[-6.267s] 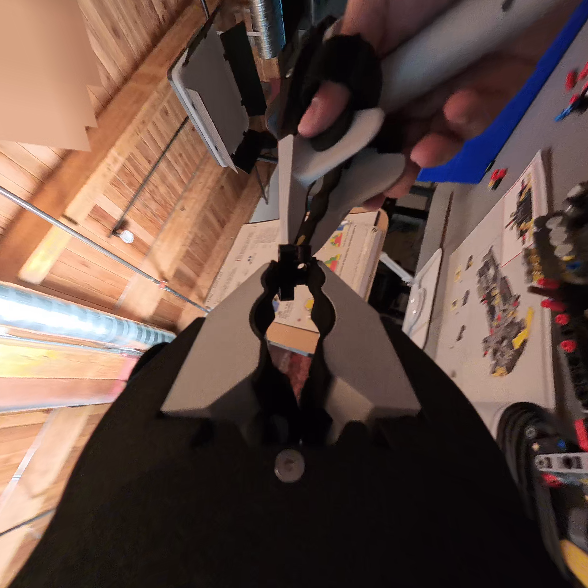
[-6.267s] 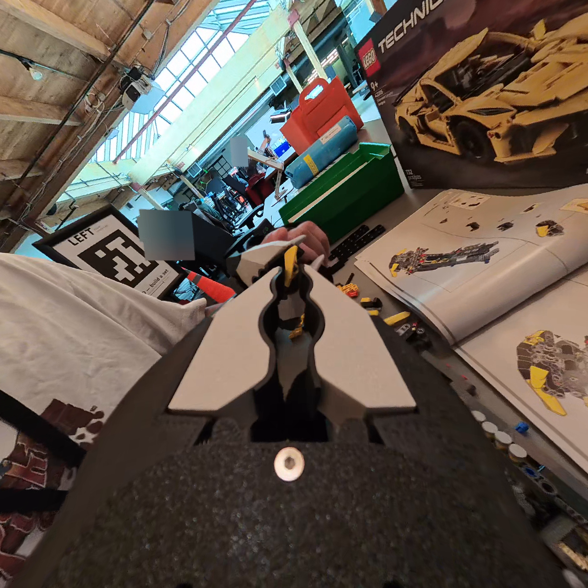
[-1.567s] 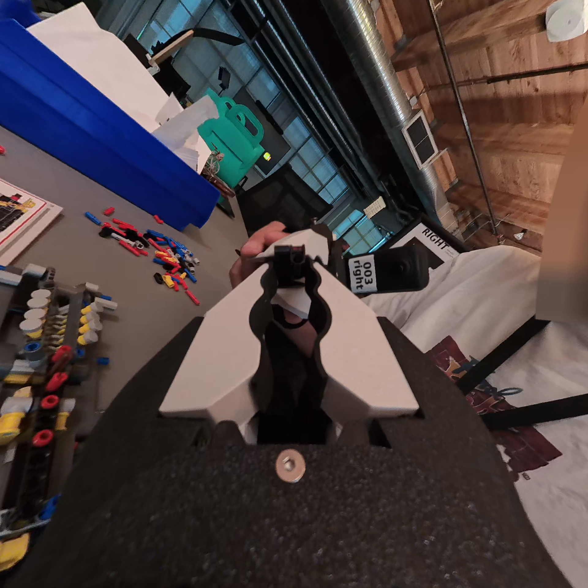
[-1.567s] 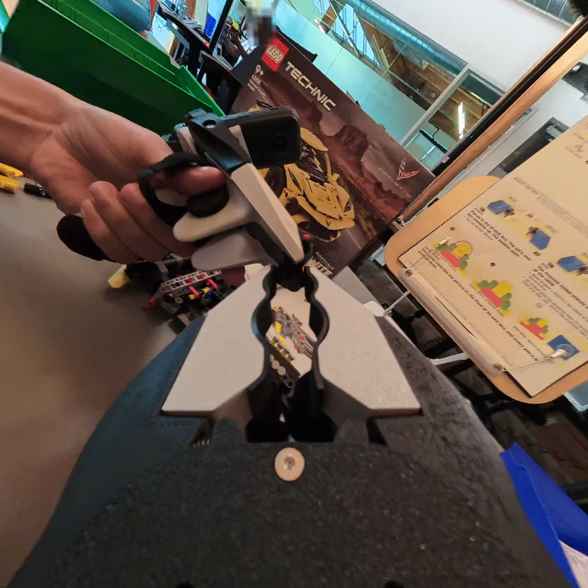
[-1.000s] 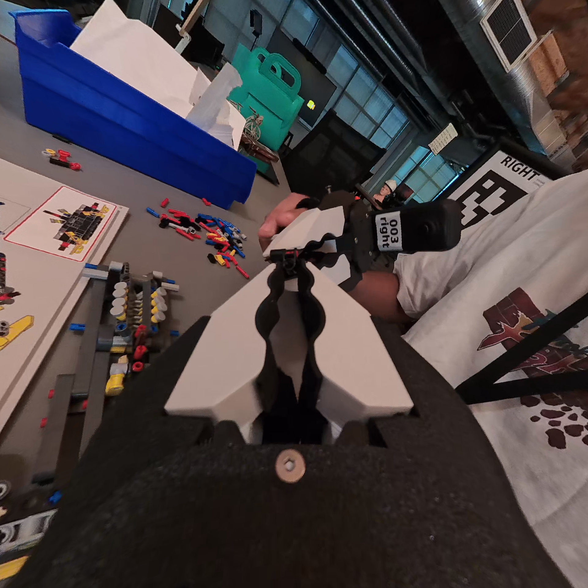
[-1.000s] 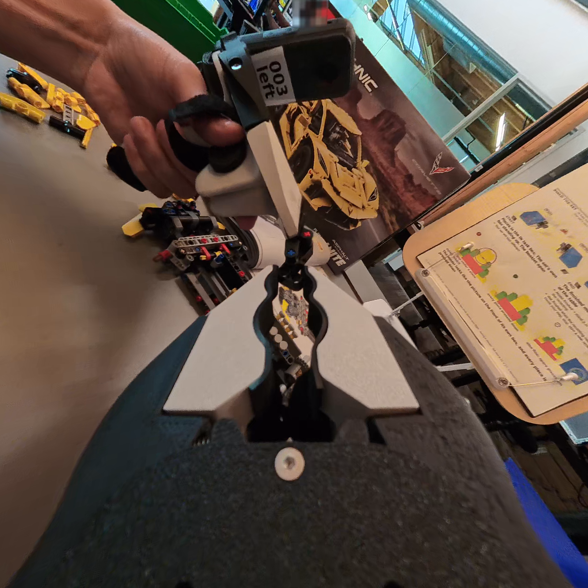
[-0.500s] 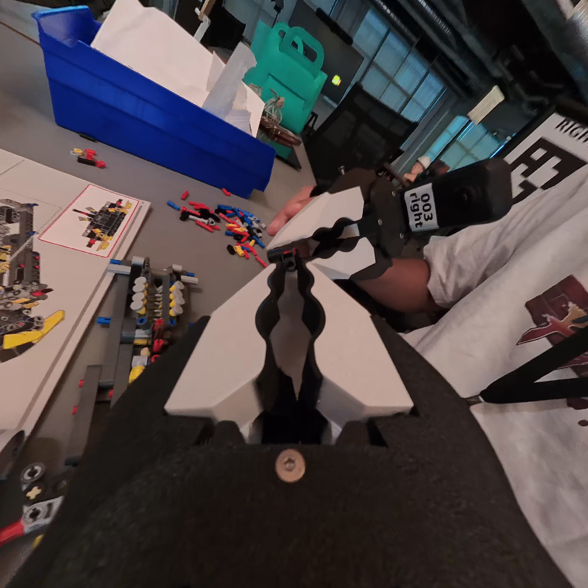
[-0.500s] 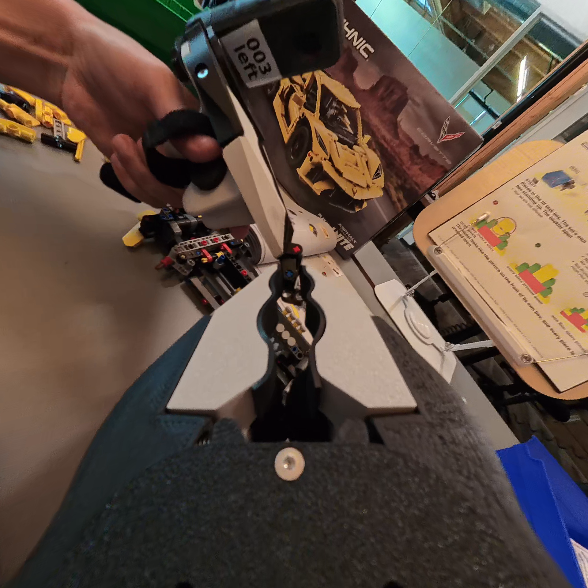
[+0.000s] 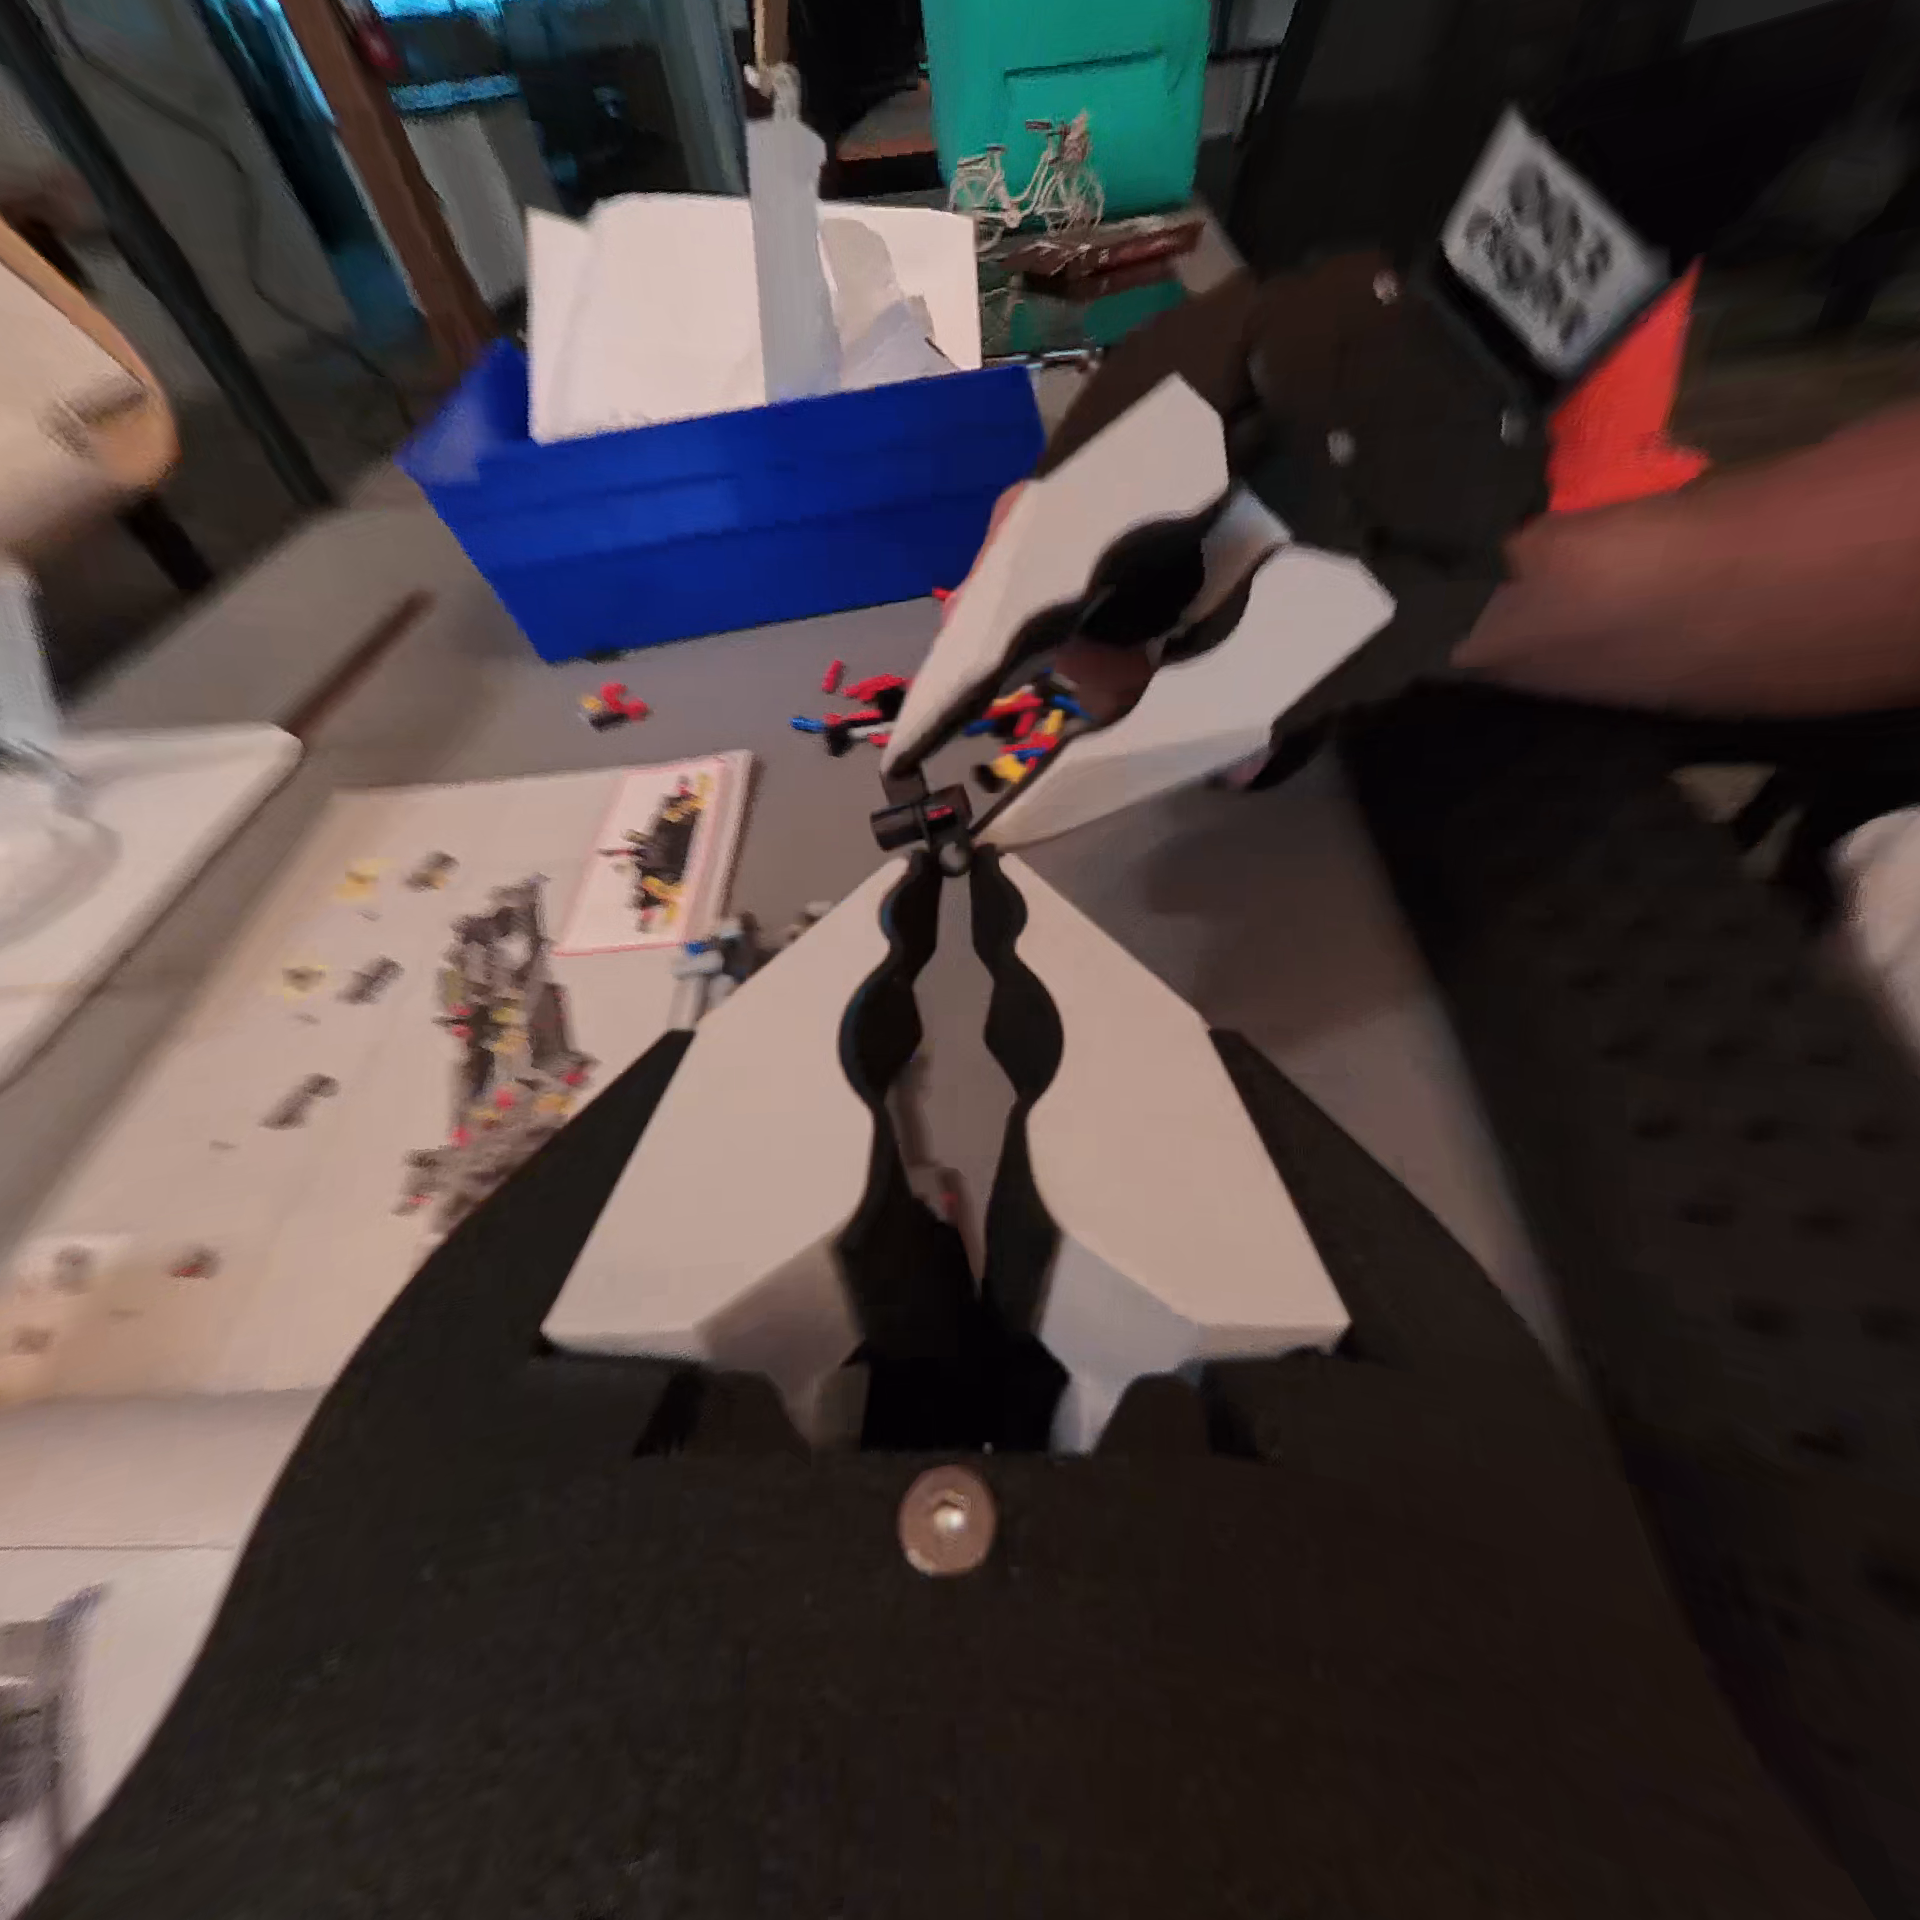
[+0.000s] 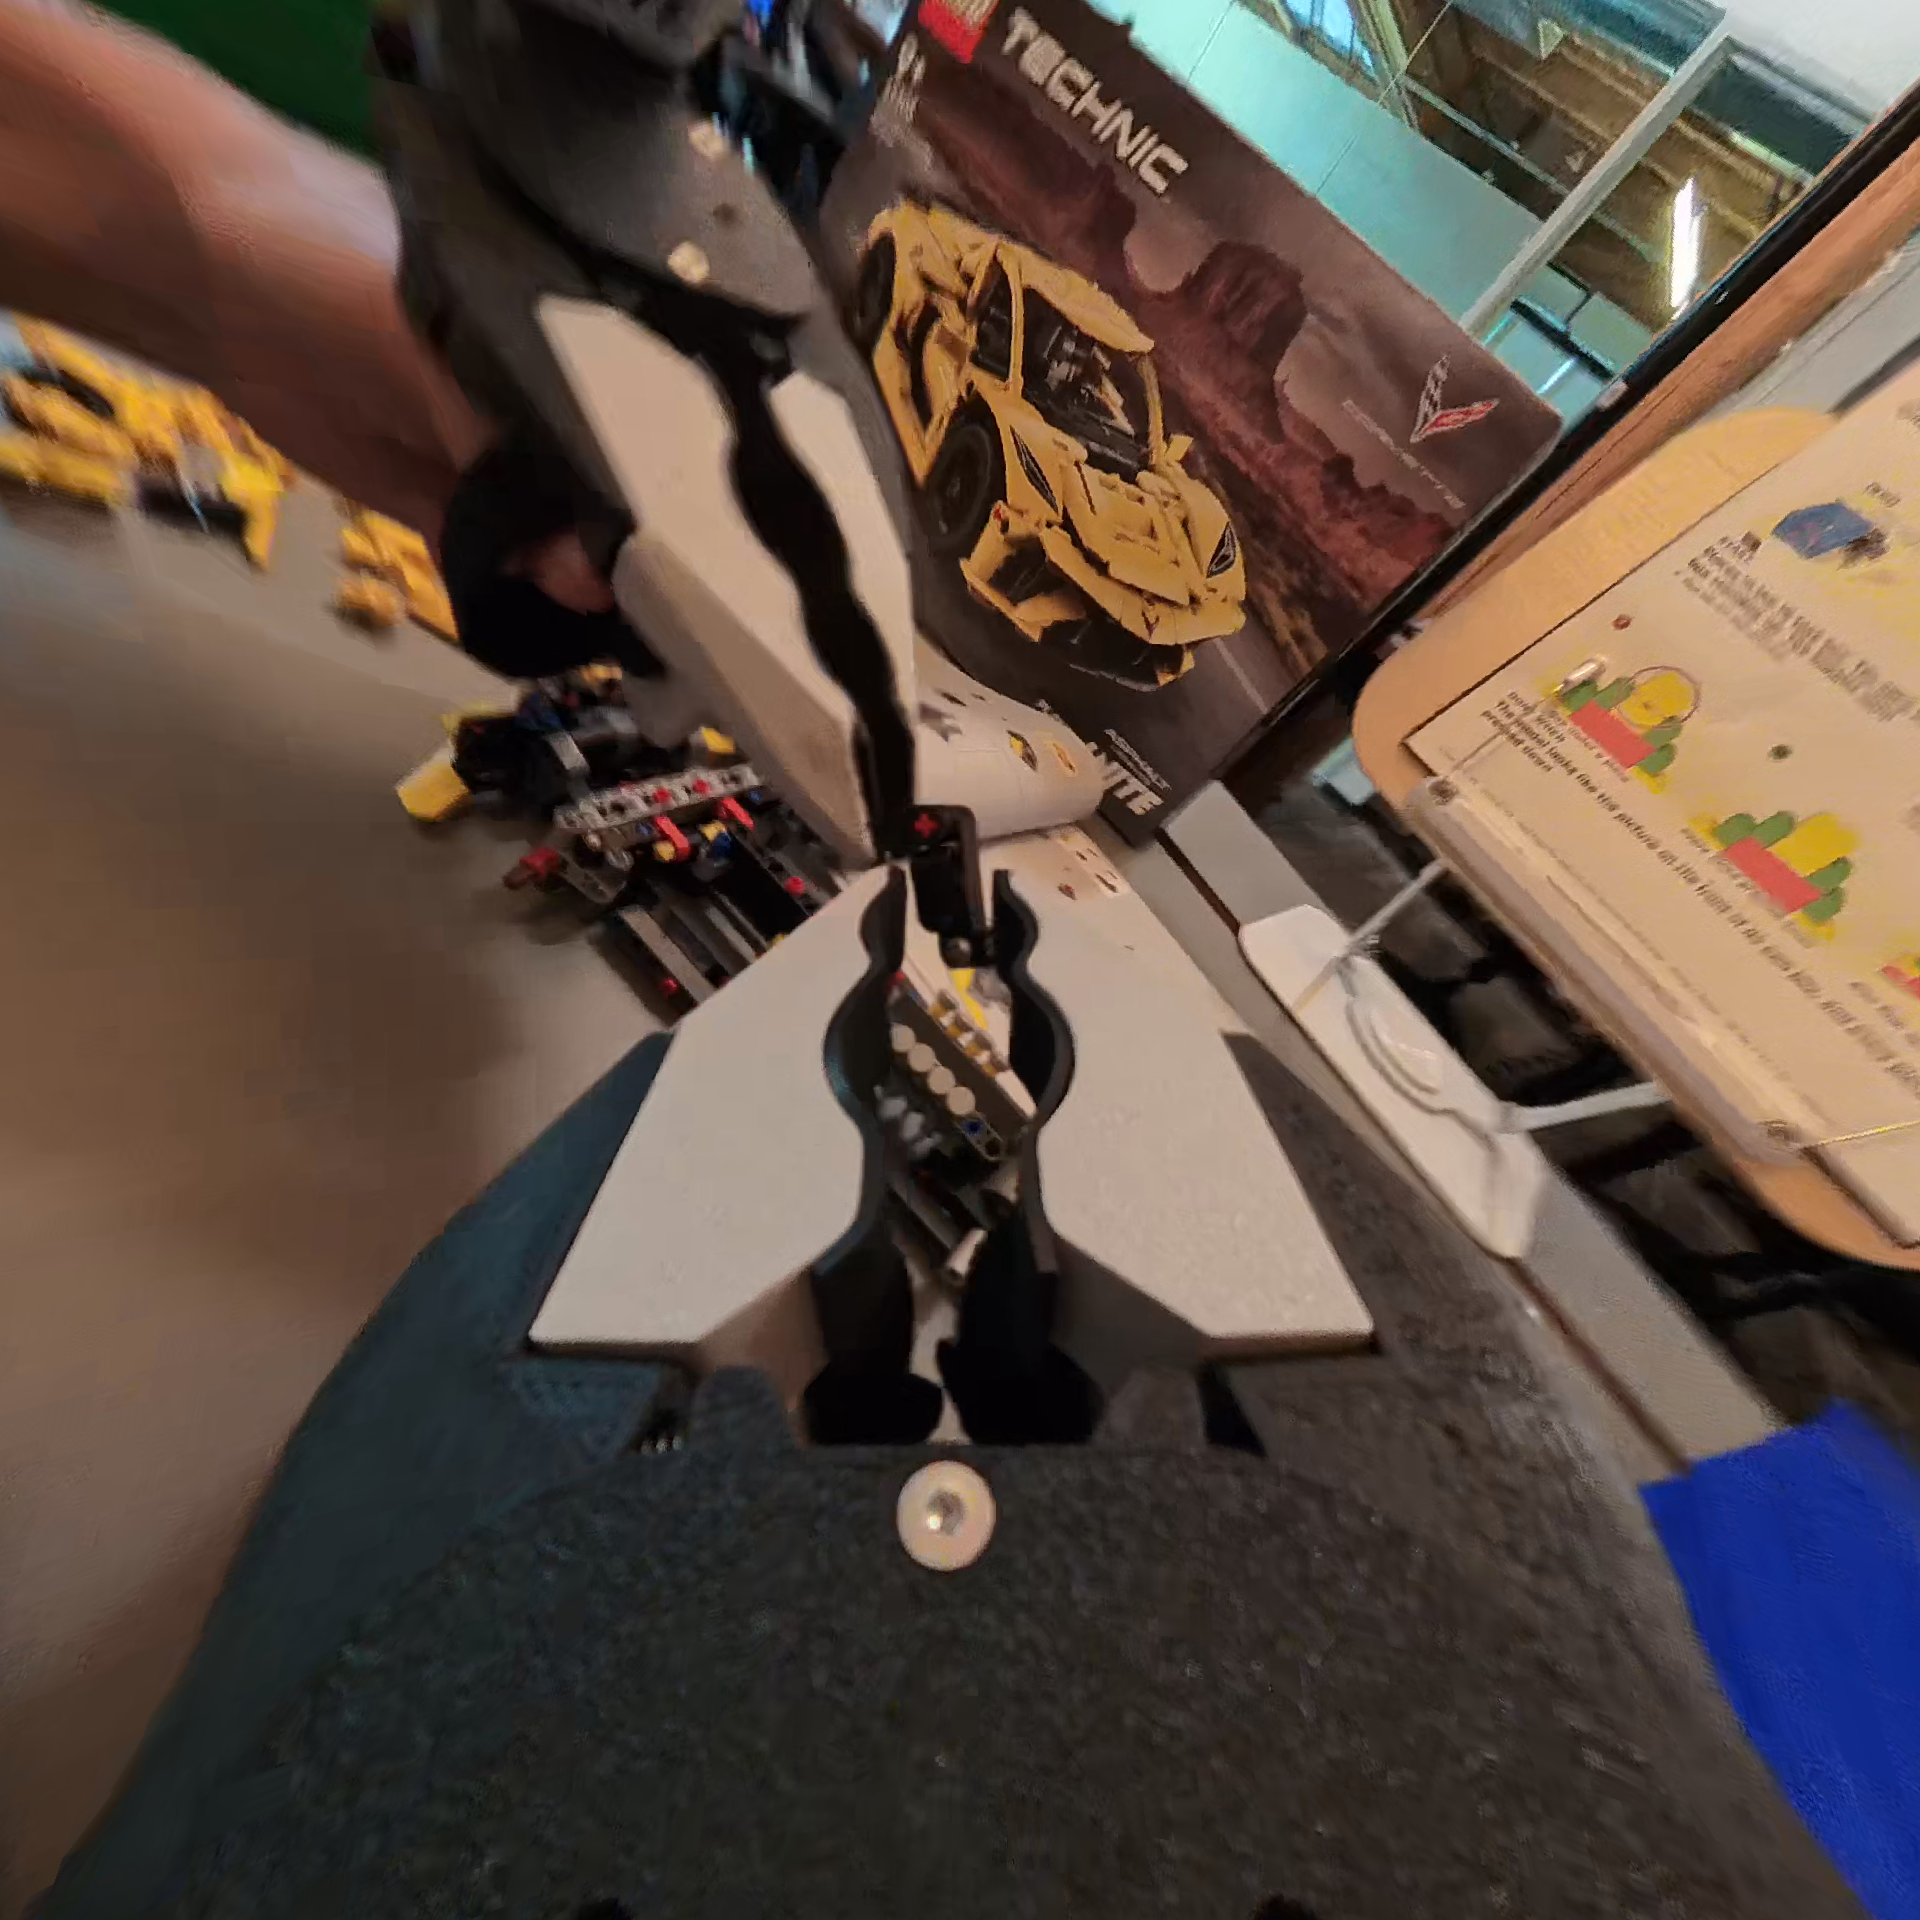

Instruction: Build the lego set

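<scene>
A small black connector piece with a red pin (image 9: 920,818) hangs above the grey table between both grippers. My left gripper (image 9: 943,868) is shut on its near end. My right gripper (image 9: 940,800) comes in from the upper right, and its tips meet the piece from the other side. In the right wrist view the same piece (image 10: 943,868) stands upright between my right gripper's (image 10: 943,894) narrowly parted fingers. The left gripper (image 10: 899,831) reaches down from above, shut at the piece's red-marked top. Both views are blurred by motion.
A blue bin (image 9: 727,540) holding white paper stands at the back. Loose coloured pins (image 9: 852,707) lie in front of it, and an open instruction booklet (image 9: 312,1039) lies to the left. The right wrist view shows the partly built chassis (image 10: 665,831), the set's box (image 10: 1143,416), yellow parts (image 10: 125,436) and a picture board (image 10: 1662,831). The tips of both grippers are at nearly the same place.
Both grippers have stayed tip to tip on the black piece while turning. The left wrist view has swung toward the blue bin and booklet. The right fingers look slightly wider apart.
</scene>
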`<state>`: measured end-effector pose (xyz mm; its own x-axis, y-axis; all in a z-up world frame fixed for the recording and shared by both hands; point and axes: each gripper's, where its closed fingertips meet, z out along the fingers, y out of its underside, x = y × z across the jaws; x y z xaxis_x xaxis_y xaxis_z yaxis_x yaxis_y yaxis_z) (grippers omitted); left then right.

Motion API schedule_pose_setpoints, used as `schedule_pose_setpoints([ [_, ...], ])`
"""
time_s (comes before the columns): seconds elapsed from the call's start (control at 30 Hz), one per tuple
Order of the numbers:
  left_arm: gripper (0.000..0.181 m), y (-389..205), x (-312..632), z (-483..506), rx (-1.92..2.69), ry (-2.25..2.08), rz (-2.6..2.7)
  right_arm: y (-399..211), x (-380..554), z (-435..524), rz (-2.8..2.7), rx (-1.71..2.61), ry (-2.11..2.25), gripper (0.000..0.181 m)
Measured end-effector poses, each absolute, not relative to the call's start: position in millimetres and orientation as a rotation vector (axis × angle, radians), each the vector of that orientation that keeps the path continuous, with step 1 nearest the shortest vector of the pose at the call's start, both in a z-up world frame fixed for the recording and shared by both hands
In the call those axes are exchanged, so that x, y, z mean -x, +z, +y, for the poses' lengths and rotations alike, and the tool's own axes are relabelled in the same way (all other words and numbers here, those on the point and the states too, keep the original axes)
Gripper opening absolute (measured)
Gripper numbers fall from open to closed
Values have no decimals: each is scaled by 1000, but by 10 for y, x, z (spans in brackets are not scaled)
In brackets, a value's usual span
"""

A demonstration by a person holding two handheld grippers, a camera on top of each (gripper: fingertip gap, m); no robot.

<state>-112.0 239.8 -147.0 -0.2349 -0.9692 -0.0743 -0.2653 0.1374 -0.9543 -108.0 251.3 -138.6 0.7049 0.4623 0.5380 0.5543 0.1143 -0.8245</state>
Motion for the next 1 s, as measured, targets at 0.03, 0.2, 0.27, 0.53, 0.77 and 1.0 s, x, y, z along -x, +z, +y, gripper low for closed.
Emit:
schedule_pose_setpoints([
  [0.03, 5, -1459, 1121, 2424, 1155, -1064, 1640, -1331, 1056, 2500, -812, 1521, 24, 20],
  [0.2, 5, -1336, 1145, 2293, 956, -1020, 1644, -1196, 1179, 2284, -672, 1560, 836, 42],
  [0.27, 5, -1269, 1151, 2178, 920, -1099, 1634, -1126, 1173, 2260, -656, 1526, 902, 39],
  [0.53, 5, -955, 1191, 2034, 873, -1323, 1498, -1001, 1162, 2211, -622, 1438, 987, 40],
  [0.77, 5, -902, 1191, 1960, 869, -1456, 1456, -865, 1237, 2082, -655, 1342, 1058, 17],
  [1.0, 5, -940, 1175, 1957, 885, -1470, 1463, -861, 1229, 2070, -663, 1333, 1050, 15],
])
